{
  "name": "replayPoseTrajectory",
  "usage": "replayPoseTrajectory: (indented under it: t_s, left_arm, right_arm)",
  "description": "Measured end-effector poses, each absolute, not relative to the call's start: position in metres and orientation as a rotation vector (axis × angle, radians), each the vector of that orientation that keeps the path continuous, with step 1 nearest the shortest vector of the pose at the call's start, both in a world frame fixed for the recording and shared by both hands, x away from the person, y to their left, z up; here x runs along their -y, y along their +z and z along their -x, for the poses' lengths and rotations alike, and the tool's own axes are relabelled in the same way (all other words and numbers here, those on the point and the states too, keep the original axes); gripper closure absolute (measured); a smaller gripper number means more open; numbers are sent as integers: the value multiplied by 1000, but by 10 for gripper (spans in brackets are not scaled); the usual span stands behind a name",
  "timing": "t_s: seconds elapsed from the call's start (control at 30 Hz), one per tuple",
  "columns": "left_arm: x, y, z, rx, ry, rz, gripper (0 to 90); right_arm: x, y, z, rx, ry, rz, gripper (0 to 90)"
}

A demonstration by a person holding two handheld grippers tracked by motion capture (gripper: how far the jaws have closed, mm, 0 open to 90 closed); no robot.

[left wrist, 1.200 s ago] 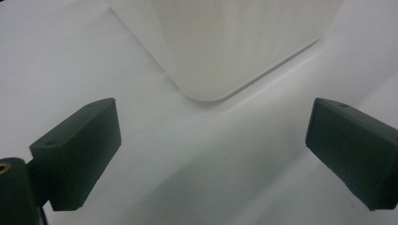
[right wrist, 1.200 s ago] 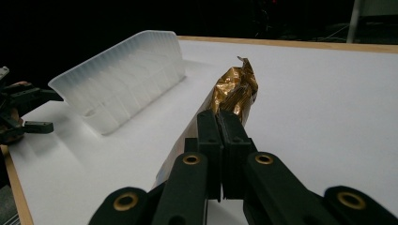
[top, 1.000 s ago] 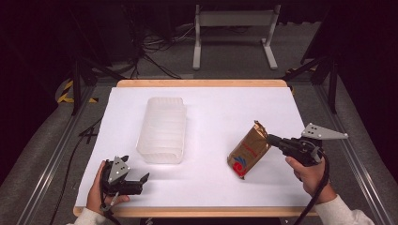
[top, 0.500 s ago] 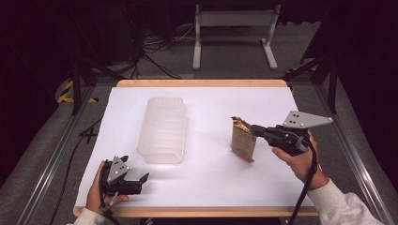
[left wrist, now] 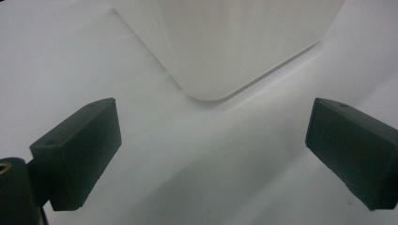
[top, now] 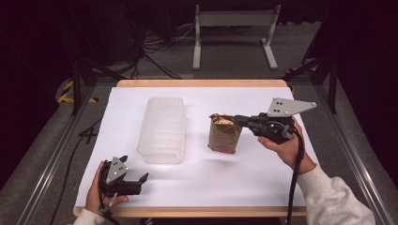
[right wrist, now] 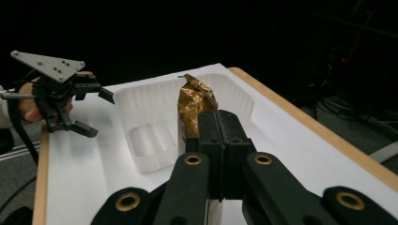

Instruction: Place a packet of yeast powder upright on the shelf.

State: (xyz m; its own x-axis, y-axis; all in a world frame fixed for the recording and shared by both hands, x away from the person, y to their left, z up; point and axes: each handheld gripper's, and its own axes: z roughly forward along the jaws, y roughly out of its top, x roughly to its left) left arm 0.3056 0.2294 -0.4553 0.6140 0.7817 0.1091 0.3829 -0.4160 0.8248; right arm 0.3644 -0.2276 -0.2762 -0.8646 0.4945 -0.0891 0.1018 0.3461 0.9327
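Note:
A gold-brown foil bag (top: 224, 135) stands upright on the white table, right of centre. My right gripper (top: 237, 120) comes at it from the right and is shut on its crumpled top edge; in the right gripper view the jaws (right wrist: 218, 117) are pressed together on the bag (right wrist: 195, 101). A translucent white plastic tray (top: 162, 131) lies empty left of the bag. My left gripper (top: 135, 168) rests low near the front left corner, open, with nothing between its jaws (left wrist: 211, 122); a corner of the tray (left wrist: 225, 42) lies just beyond them.
The white sheet covers a wooden-edged table (top: 202, 83). Metal rails run along both sides, and a stand (top: 232, 28) and cables sit on the dark floor behind. Past the tray (right wrist: 155, 112) in the right gripper view, the left gripper (right wrist: 99, 112) is held open.
My right gripper has carried the bag left and toward the table's middle, turning it from tilted to upright. The left gripper has stayed put.

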Motion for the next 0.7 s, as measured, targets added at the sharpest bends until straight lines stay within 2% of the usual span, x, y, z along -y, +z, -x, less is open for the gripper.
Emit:
replayPoseTrajectory:
  t_s: [0.7]
  left_arm:
    - [-230,-454,-304,-905,634,-2030,46]
  right_arm:
    - [162,-252,-399,-2259,1633,-382,892]
